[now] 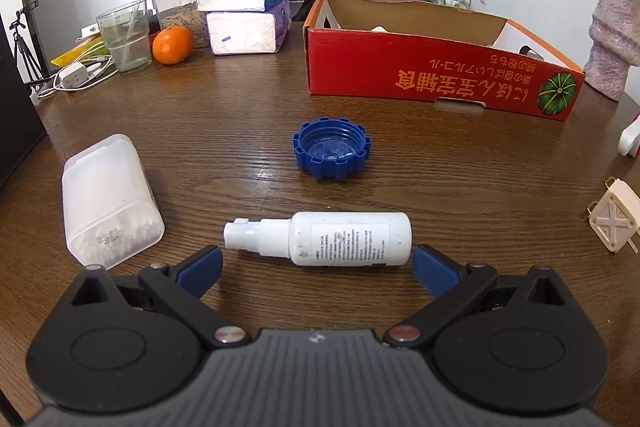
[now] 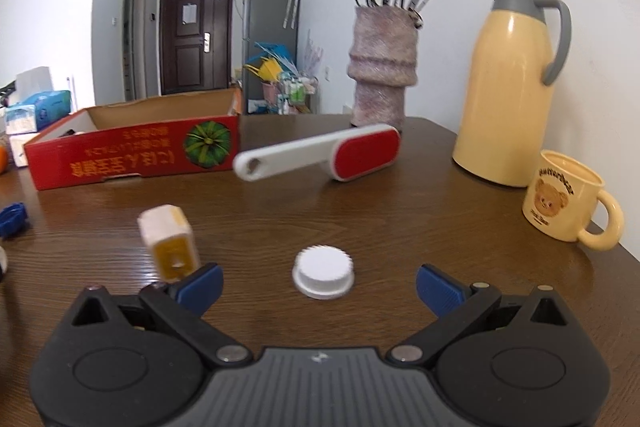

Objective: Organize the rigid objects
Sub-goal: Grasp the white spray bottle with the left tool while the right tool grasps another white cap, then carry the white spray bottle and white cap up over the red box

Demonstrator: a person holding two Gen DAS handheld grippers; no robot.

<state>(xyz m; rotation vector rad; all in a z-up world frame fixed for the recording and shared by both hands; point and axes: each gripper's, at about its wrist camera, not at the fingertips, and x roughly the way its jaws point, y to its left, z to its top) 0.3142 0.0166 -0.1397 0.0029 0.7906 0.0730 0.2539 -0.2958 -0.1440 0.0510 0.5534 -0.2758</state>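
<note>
A white spray bottle [image 1: 320,238] lies on its side on the wooden table, just ahead of my open left gripper [image 1: 318,269], whose blue pads flank its two ends. Beyond it sits a blue ribbed cap [image 1: 331,149], open side up. A clear box of cotton swabs [image 1: 108,199] lies to the left. A cream plug adapter [image 1: 614,221] rests at the right edge. The red cardboard box [image 1: 424,75] stands open behind. My right gripper [image 2: 320,285] is open, with a white cap [image 2: 323,271] between its fingers. The plug adapter [image 2: 170,241] is by its left finger, and a red and white lint brush [image 2: 320,155] lies farther ahead.
Tissue packs [image 1: 244,11], an orange [image 1: 173,45], a glass [image 1: 124,37] and chargers crowd the far left. A pink vase [image 2: 382,67], a yellow thermos jug [image 2: 516,83] and a bear mug [image 2: 566,197] stand at the right near the table edge.
</note>
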